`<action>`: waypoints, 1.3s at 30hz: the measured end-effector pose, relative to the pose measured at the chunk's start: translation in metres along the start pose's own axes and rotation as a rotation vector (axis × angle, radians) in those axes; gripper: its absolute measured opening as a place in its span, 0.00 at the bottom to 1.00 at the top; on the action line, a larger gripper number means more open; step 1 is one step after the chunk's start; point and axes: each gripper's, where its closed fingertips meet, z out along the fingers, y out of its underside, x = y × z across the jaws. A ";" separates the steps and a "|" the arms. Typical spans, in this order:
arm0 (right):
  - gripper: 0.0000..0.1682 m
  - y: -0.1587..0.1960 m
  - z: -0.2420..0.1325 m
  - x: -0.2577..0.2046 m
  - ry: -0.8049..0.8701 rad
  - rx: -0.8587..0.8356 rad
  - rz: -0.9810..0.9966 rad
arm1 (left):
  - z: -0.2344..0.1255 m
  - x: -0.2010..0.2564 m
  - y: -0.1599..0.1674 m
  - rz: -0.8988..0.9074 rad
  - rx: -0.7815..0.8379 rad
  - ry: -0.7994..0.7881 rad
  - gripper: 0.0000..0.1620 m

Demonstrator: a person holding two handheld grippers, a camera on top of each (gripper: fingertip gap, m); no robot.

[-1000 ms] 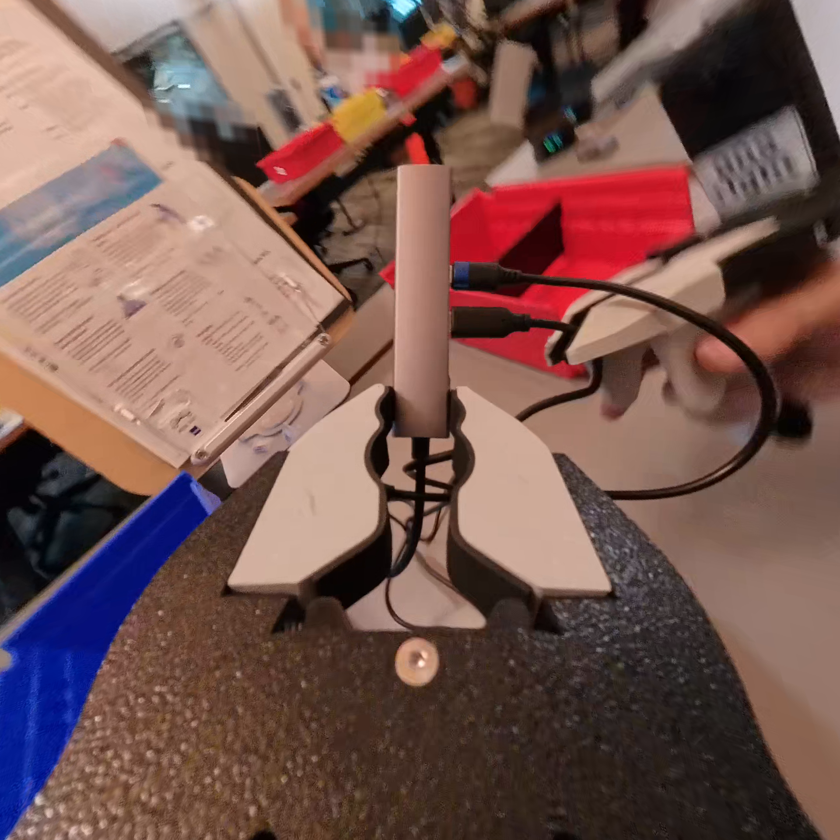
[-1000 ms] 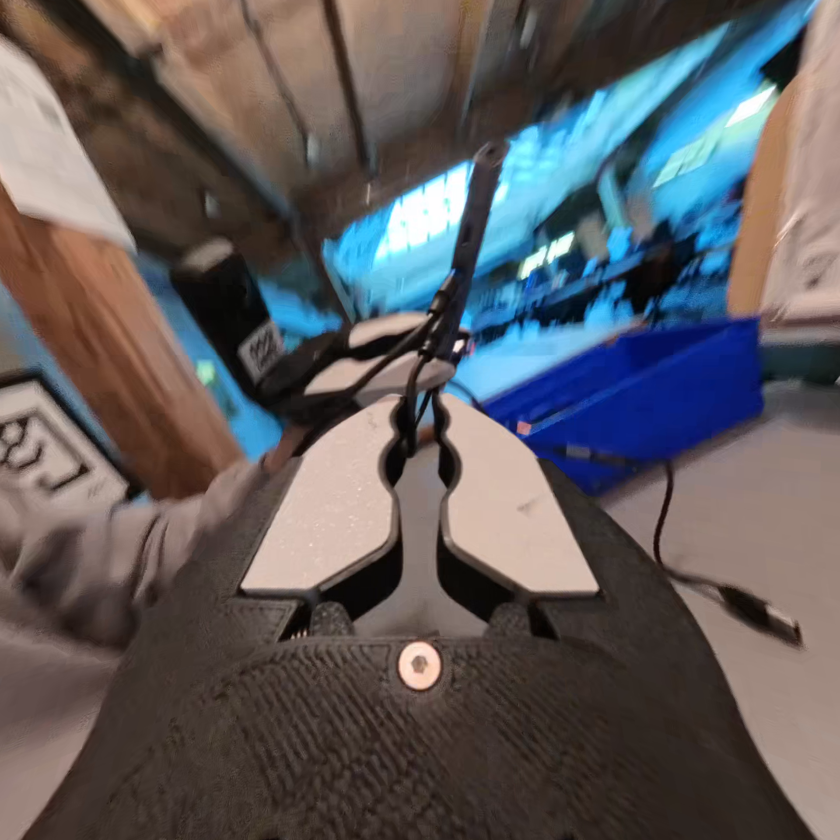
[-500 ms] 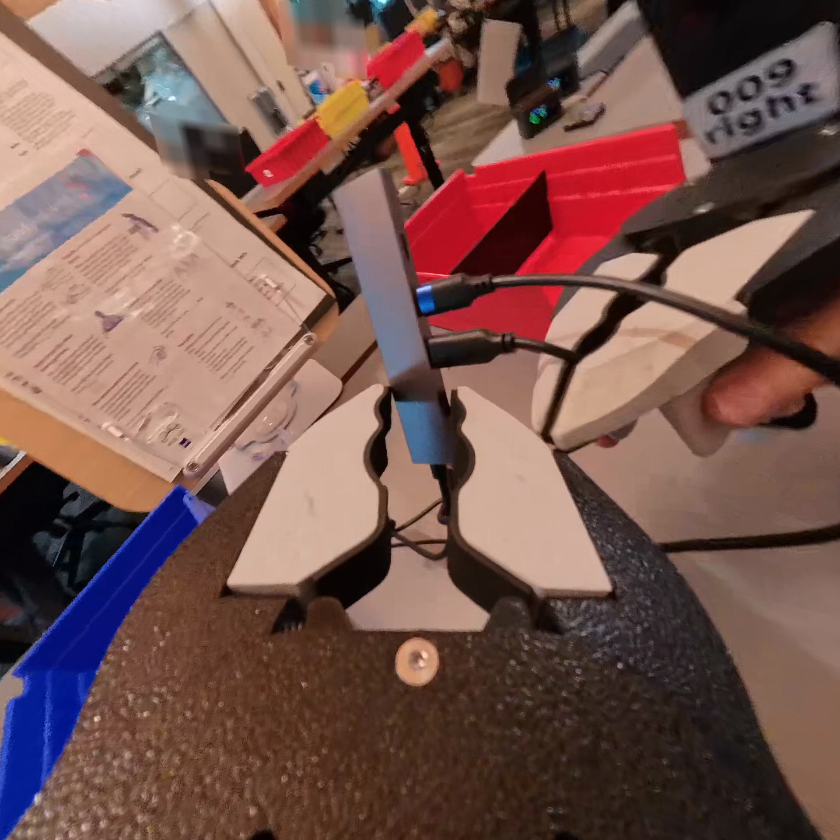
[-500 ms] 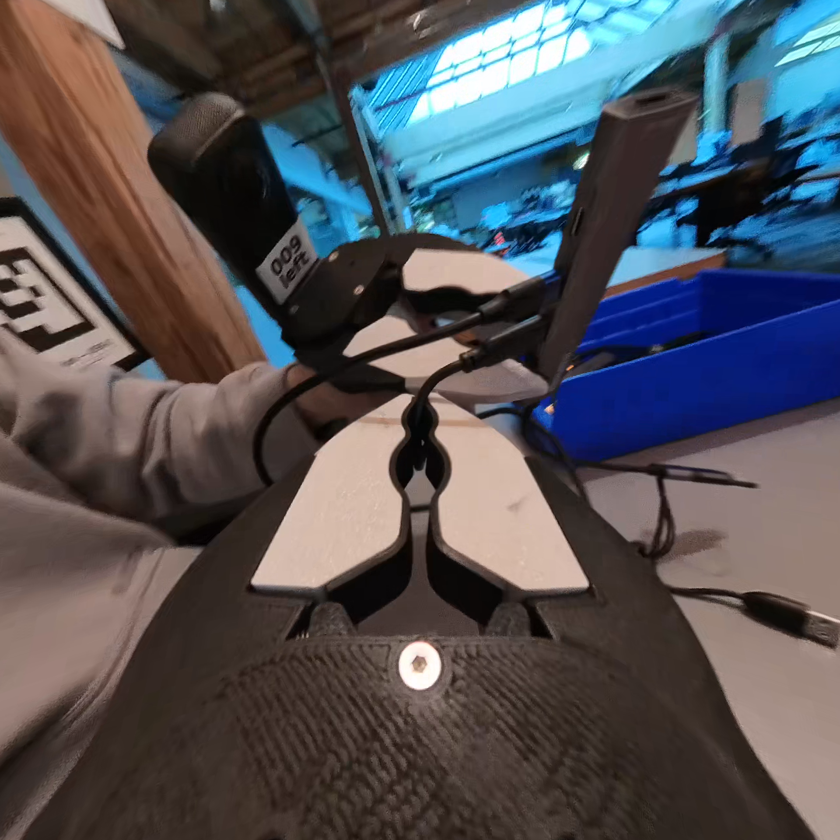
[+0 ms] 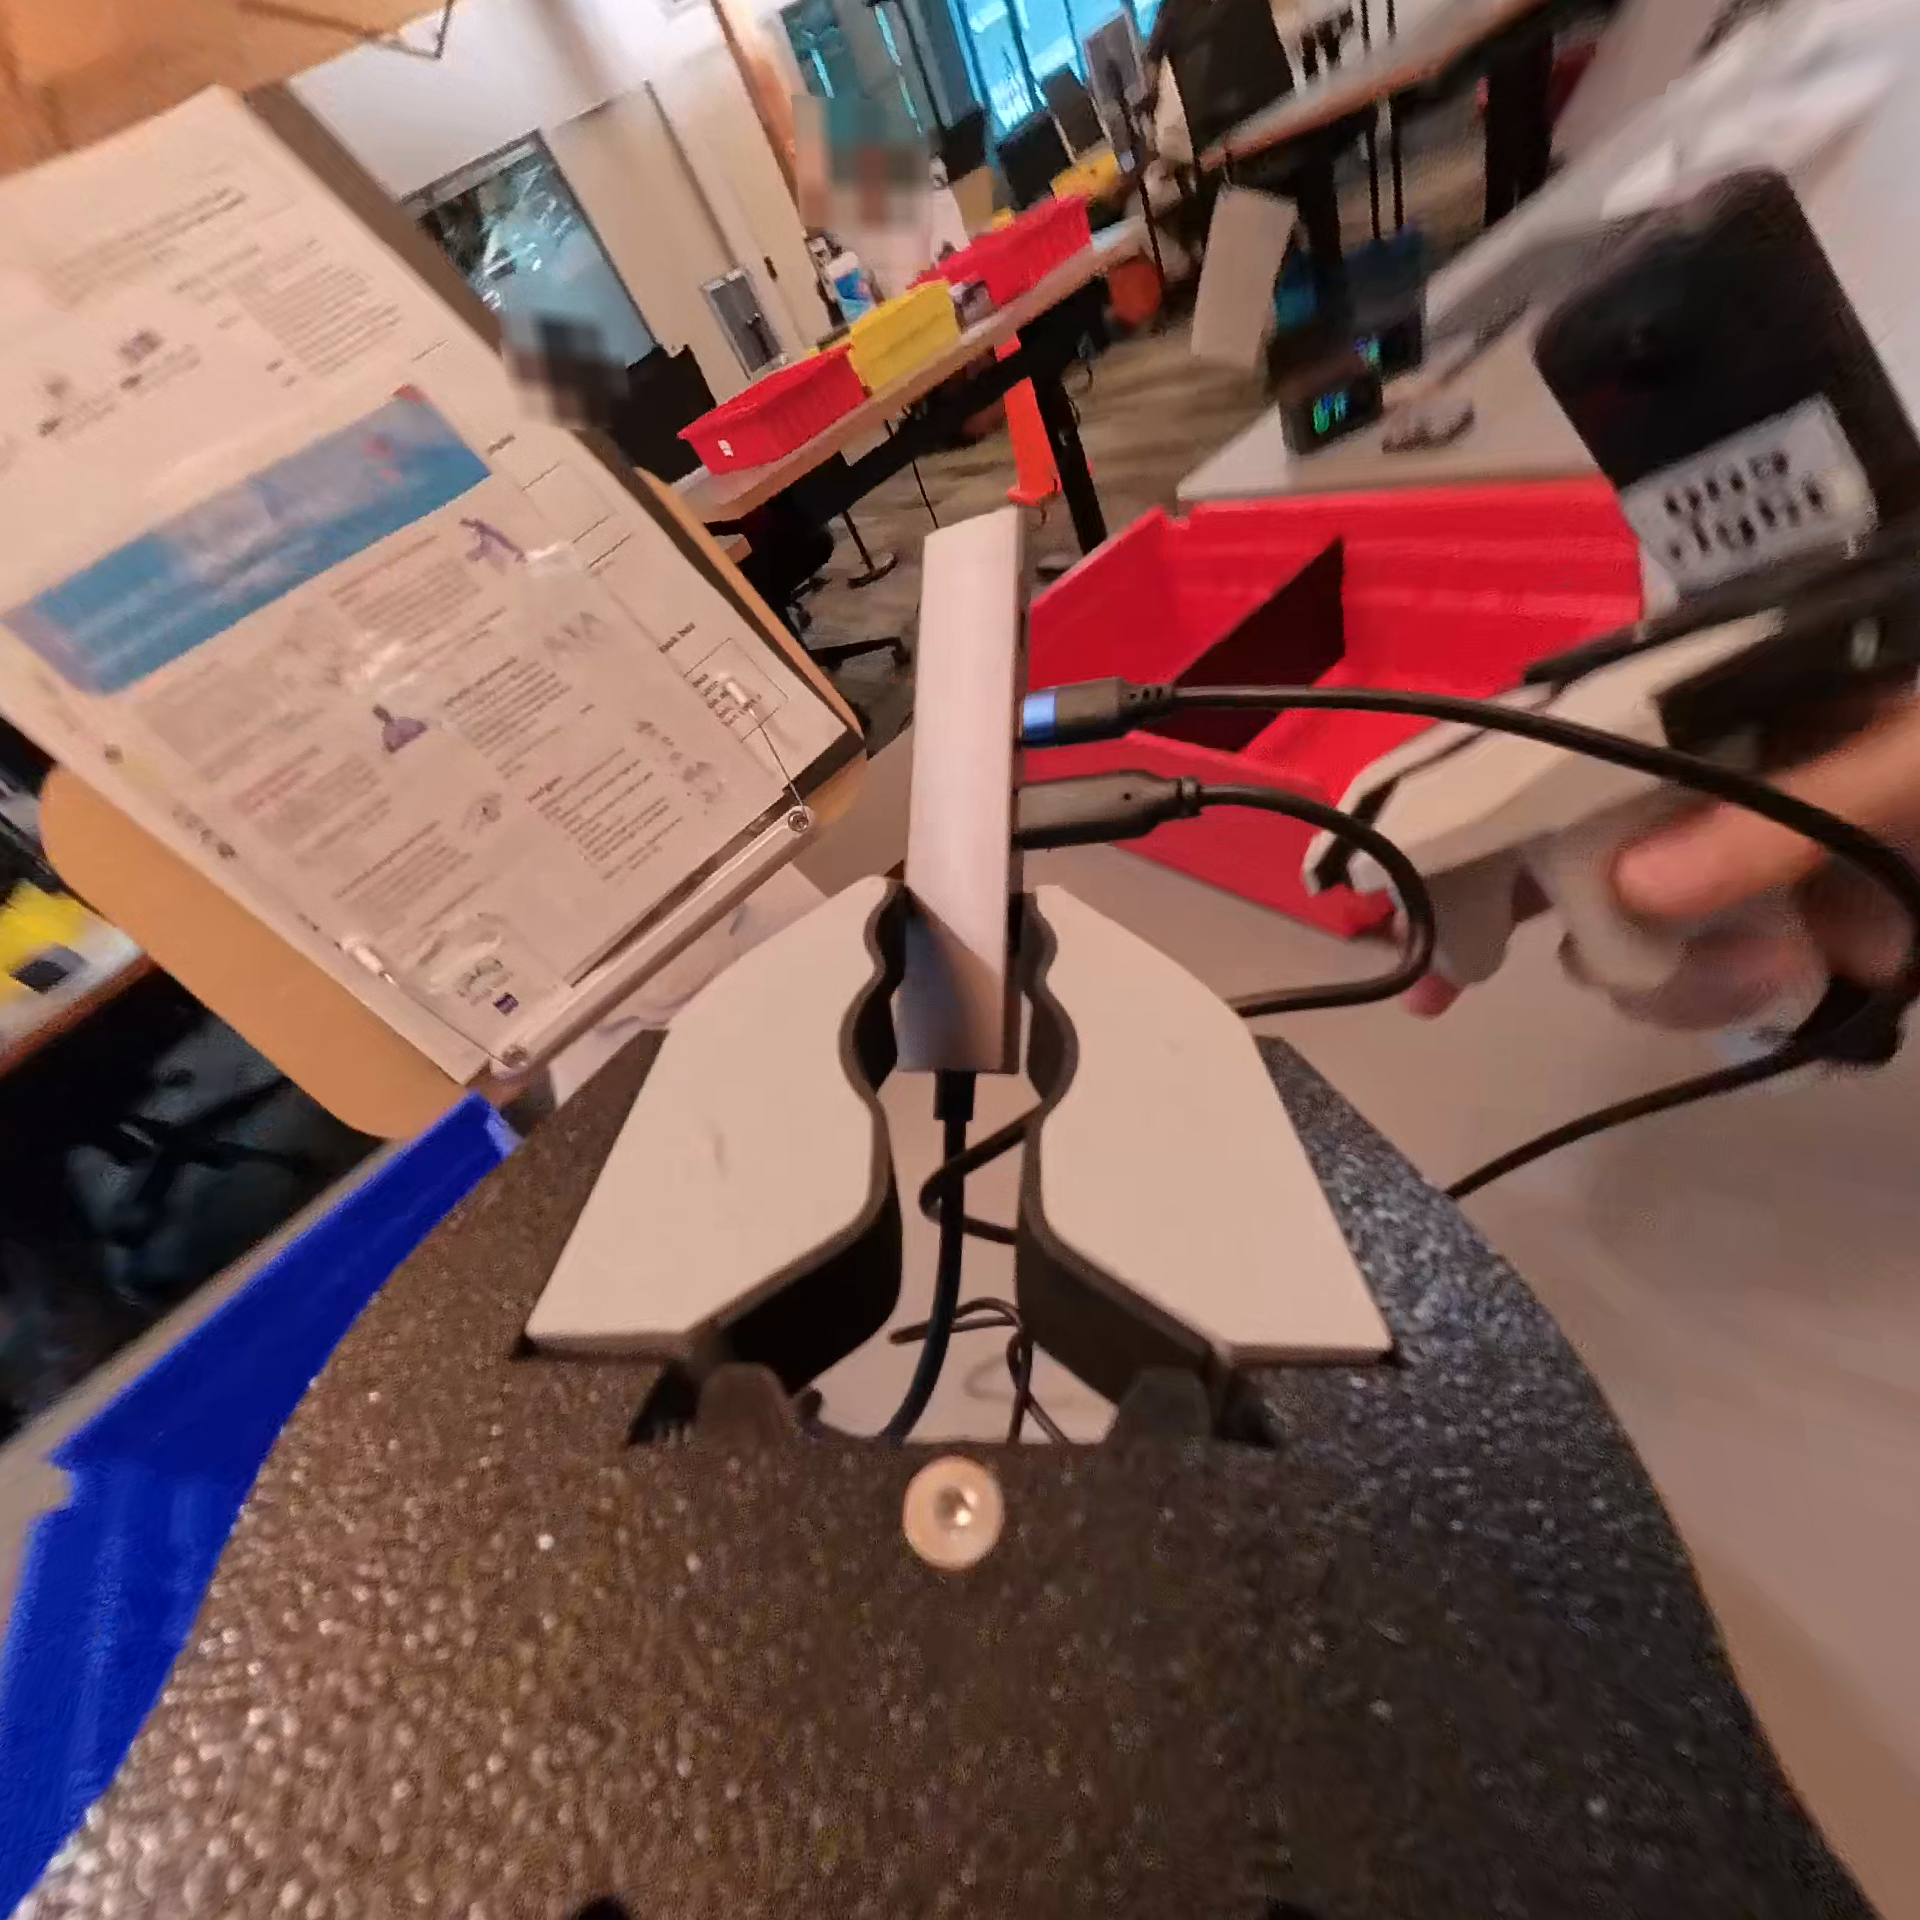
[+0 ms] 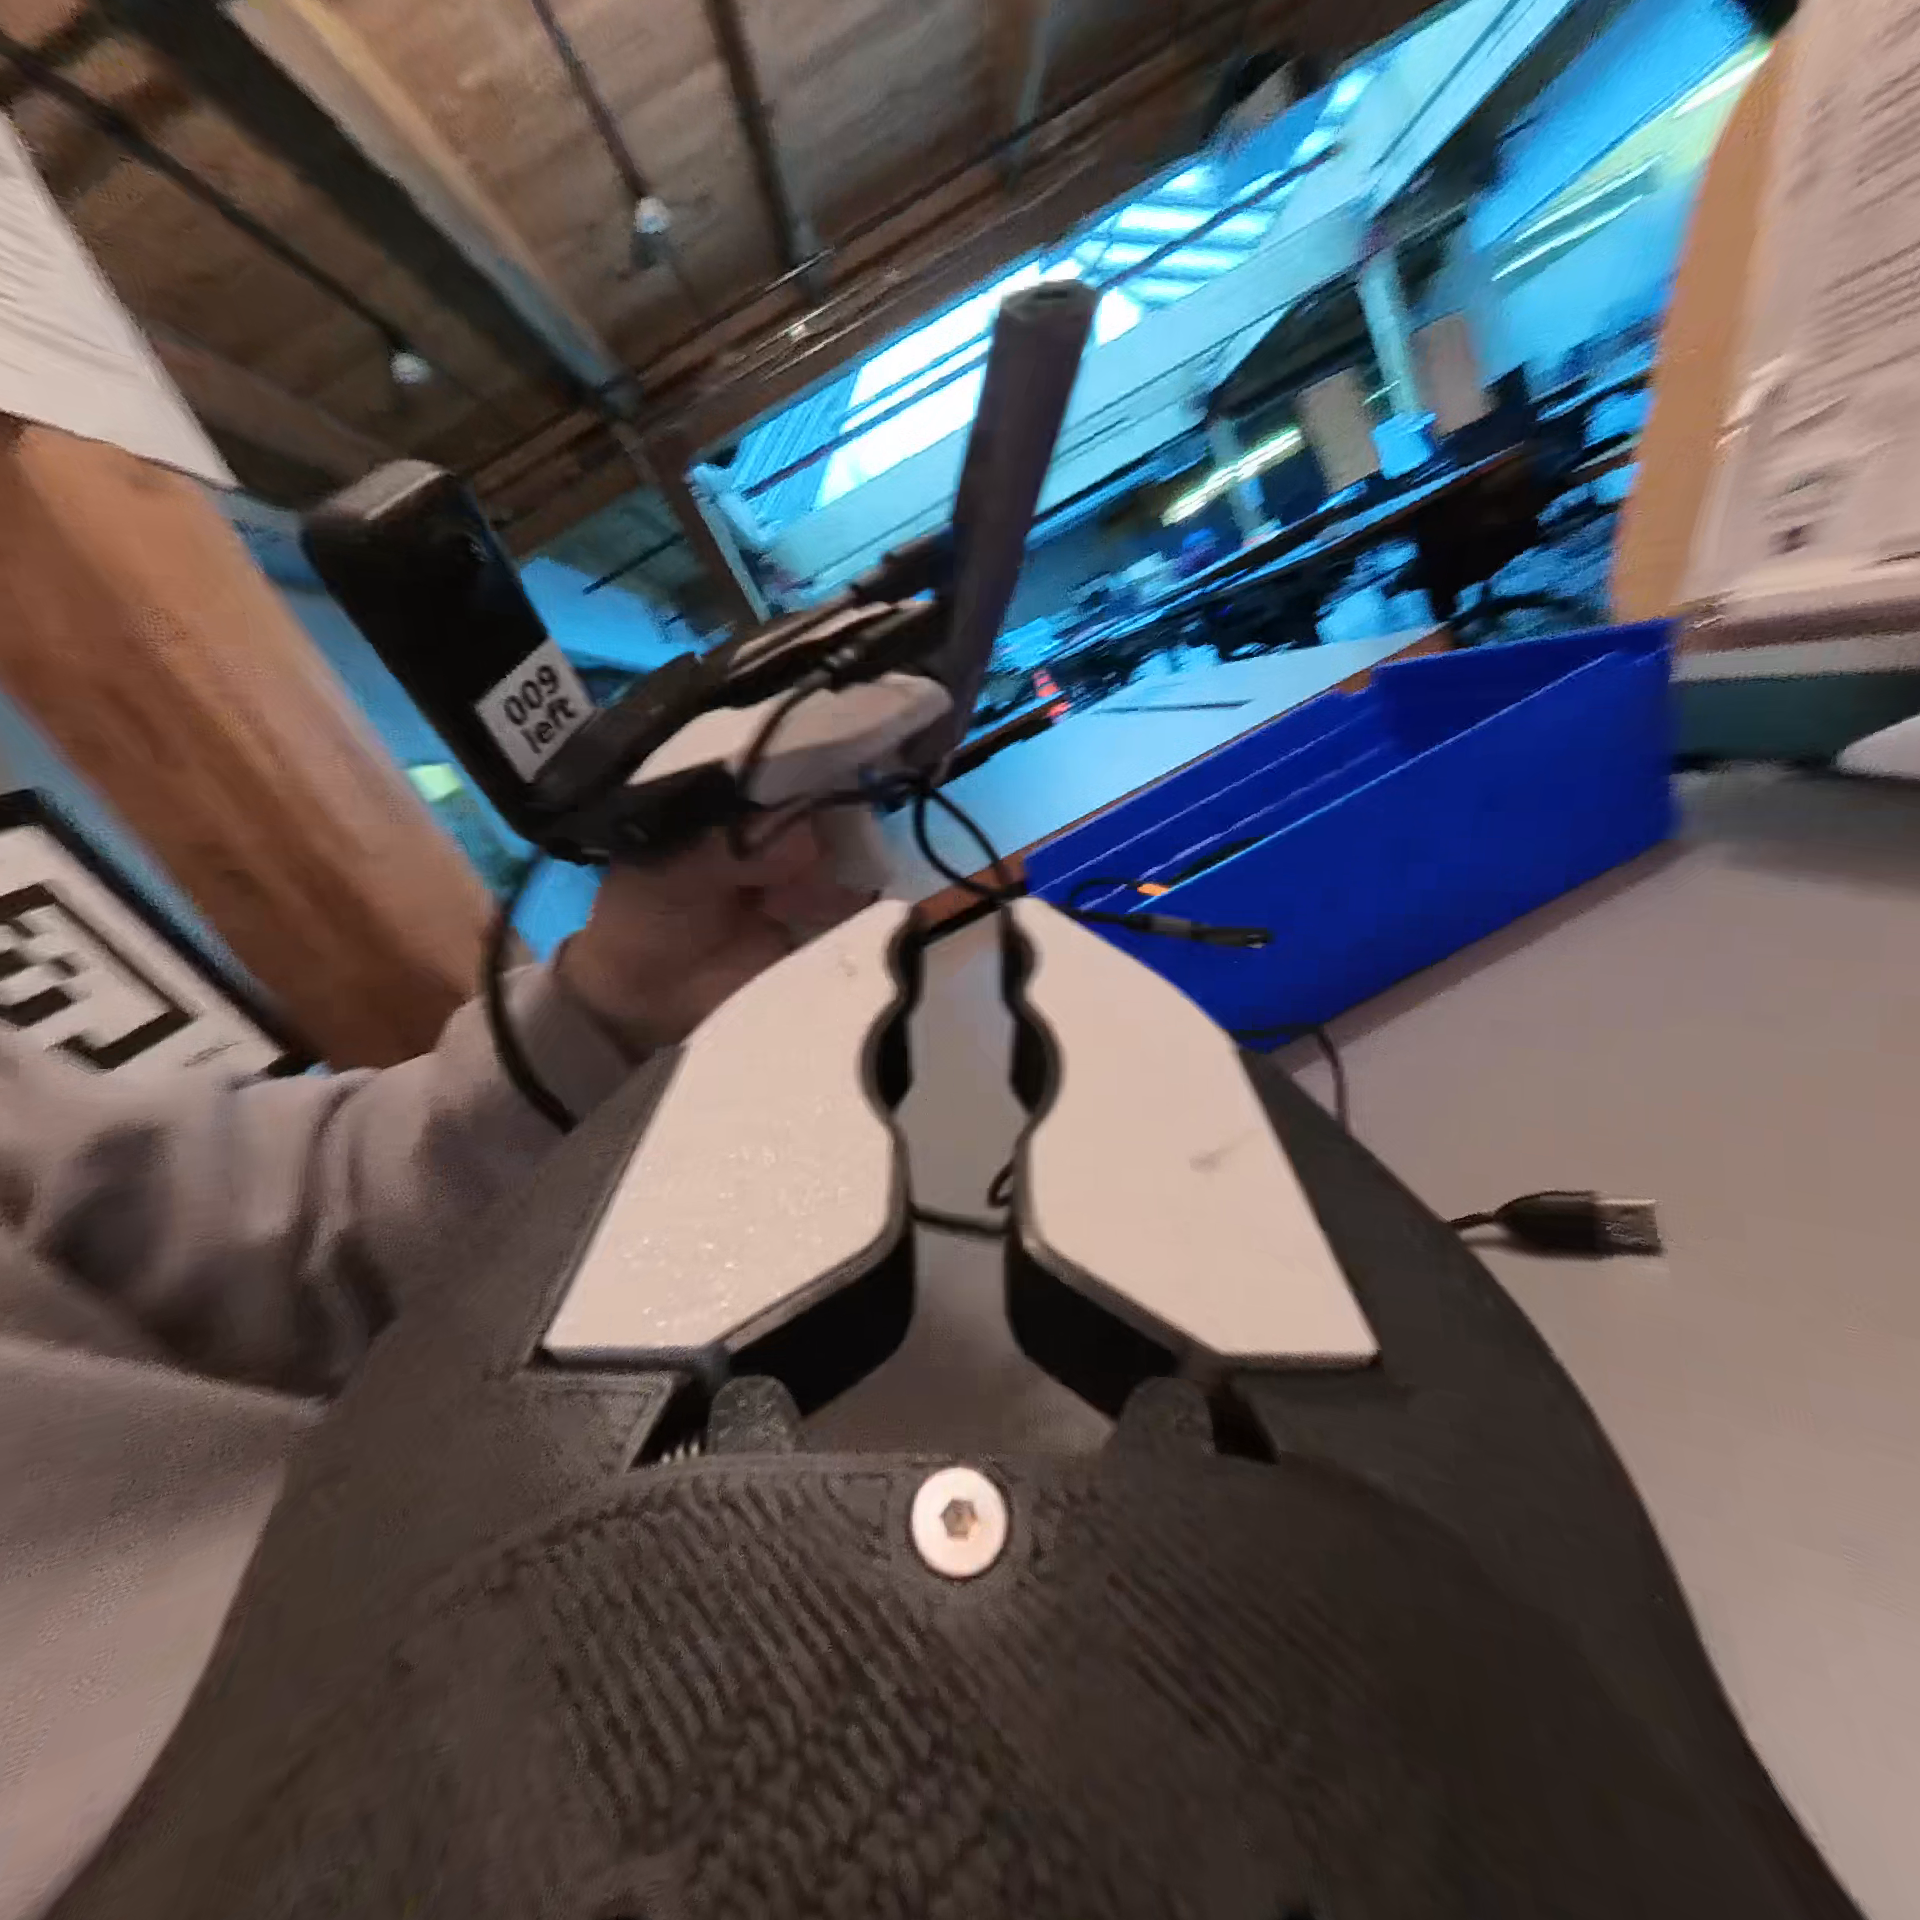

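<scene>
My left gripper (image 5: pixel 961 904) is shut on the lower end of a grey USB hub (image 5: pixel 966 727) and holds it upright above the table. A blue-tipped plug (image 5: pixel 1081 712) and a black plug (image 5: pixel 1101 810) sit in the hub's right side, and their black cables sweep off to the right. My right gripper (image 6: pixel 961 920) is slightly open, with a thin black cable crossing the gap at its tips. It shows blurred in the left wrist view (image 5: pixel 1340 862), to the right of the hub. The hub (image 6: pixel 1008 488) and left gripper (image 6: pixel 810 727) show ahead in the right wrist view.
A red bin (image 5: pixel 1403 623) stands behind the hub. A blue bin (image 6: pixel 1403 831) with cables in it sits on the grey table (image 6: pixel 1662 1039). A loose USB plug (image 6: pixel 1579 1226) lies on the table. A document stand (image 5: pixel 364 675) is at the left, and a wooden post (image 6: pixel 187 727) stands behind the left hand. My right fingertips sit around 8 cm from my left ones.
The hub leaned left half a second ago and now stands upright again. My right gripper has drawn back from the hub and its fingers have parted from the cable they pinched.
</scene>
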 end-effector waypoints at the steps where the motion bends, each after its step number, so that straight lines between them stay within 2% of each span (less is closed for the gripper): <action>1: 0.18 -0.003 0.003 -0.002 -0.001 0.032 -0.010 | -0.001 -0.003 -0.003 -0.069 0.010 0.020 0.12; 2: 0.22 -0.002 0.007 -0.012 -0.052 0.047 -0.005 | -0.002 -0.002 -0.006 -0.143 0.021 0.054 0.12; 4: 0.19 0.004 0.019 -0.026 -0.125 0.027 0.010 | -0.002 0.003 -0.013 -0.289 0.052 0.141 0.12; 8: 0.18 -0.004 0.033 -0.030 -0.026 0.096 -0.118 | -0.003 0.013 -0.017 -0.531 0.085 0.267 0.12; 10: 0.16 0.002 0.034 -0.018 0.097 0.020 -0.206 | -0.004 0.013 -0.016 -0.615 0.099 0.294 0.12; 12: 0.23 0.017 0.032 -0.005 0.167 -0.100 -0.310 | -0.006 0.014 -0.018 -0.700 0.122 0.342 0.12; 16: 0.19 0.035 0.034 0.005 0.204 -0.200 -0.395 | -0.012 0.022 -0.029 -0.905 0.178 0.522 0.12; 19: 0.06 0.030 0.033 0.016 0.298 -0.172 -0.479 | -0.021 0.032 -0.039 -1.015 0.221 0.674 0.12; 22: 0.04 0.024 0.034 0.012 0.289 -0.122 -0.491 | -0.027 0.036 -0.045 -1.053 0.250 0.737 0.12; 25: 0.03 0.044 0.041 0.016 0.289 -0.236 -0.529 | -0.034 0.044 -0.057 -1.086 0.282 0.847 0.12; 27: 0.02 0.049 0.043 0.022 0.342 -0.252 -0.590 | -0.030 0.049 -0.057 -1.039 0.274 0.807 0.12; 29: 0.11 0.050 0.042 0.024 0.344 -0.281 -0.643 | -0.019 0.038 -0.051 -0.959 0.270 0.642 0.12; 32: 0.25 0.015 0.022 0.029 0.493 -0.230 -0.755 | -0.009 0.006 -0.040 -0.738 0.249 0.349 0.12; 34: 0.27 -0.006 0.005 0.032 0.629 -0.256 -0.838 | -0.008 -0.015 -0.037 -0.604 0.230 0.173 0.12; 36: 0.25 -0.010 0.001 0.025 0.657 -0.328 -0.886 | -0.009 -0.027 -0.041 -0.496 0.233 0.053 0.11; 37: 0.25 -0.010 0.001 0.021 0.670 -0.345 -0.902 | -0.010 -0.032 -0.044 -0.437 0.233 -0.011 0.07; 39: 0.26 -0.002 0.019 0.006 0.572 -0.316 -0.858 | -0.012 -0.033 -0.058 -0.349 0.268 -0.080 0.06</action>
